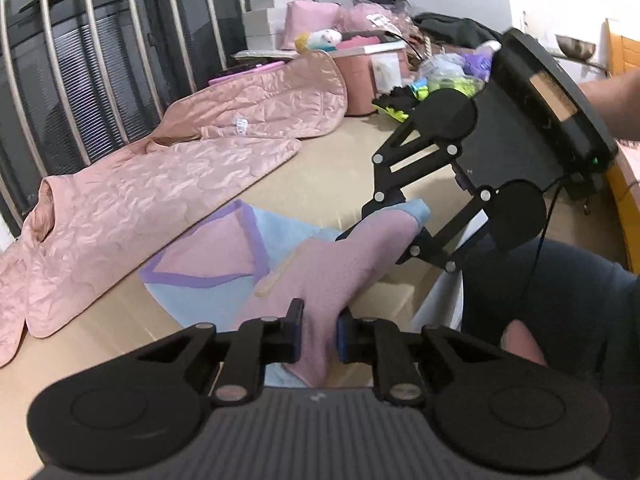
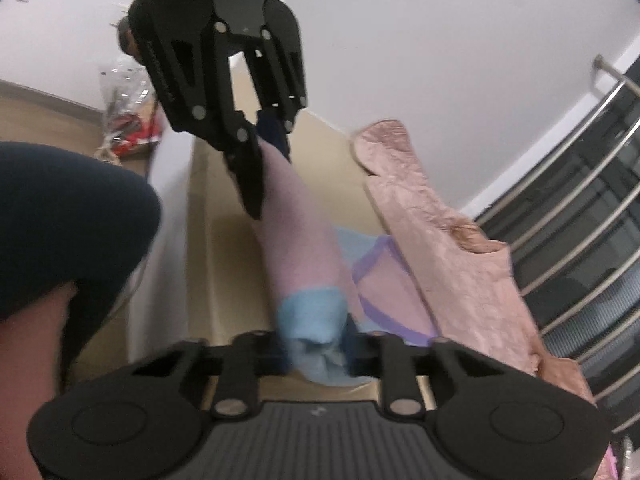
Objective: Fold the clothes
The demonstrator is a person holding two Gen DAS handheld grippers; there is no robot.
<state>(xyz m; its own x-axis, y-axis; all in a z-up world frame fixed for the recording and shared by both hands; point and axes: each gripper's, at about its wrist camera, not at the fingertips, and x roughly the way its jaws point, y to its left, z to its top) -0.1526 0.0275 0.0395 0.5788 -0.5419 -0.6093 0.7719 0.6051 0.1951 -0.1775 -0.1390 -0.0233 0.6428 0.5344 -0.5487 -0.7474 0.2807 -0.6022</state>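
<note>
A fleece garment (image 1: 208, 256) in pink and light blue with purple trim lies on the tan table (image 1: 328, 176). One pink sleeve (image 1: 340, 272) is lifted off it and stretched between both grippers. My left gripper (image 1: 318, 316) is shut on the pink end of that sleeve, its pads pressing the cloth. My right gripper (image 1: 376, 240) grips the sleeve's far end by the blue cuff (image 1: 416, 208). In the right wrist view my right gripper (image 2: 316, 344) is shut on the bunched blue cuff (image 2: 312, 312), and the left gripper (image 2: 272, 176) pinches the sleeve (image 2: 296, 240) further along.
A pink quilted jacket (image 1: 160, 192) lies spread along the table's far side beside a metal railing (image 1: 100, 60). A pink box (image 1: 360, 76) and bags are piled at the table's end. The person's knee in dark trousers (image 1: 540, 288) is at the near edge.
</note>
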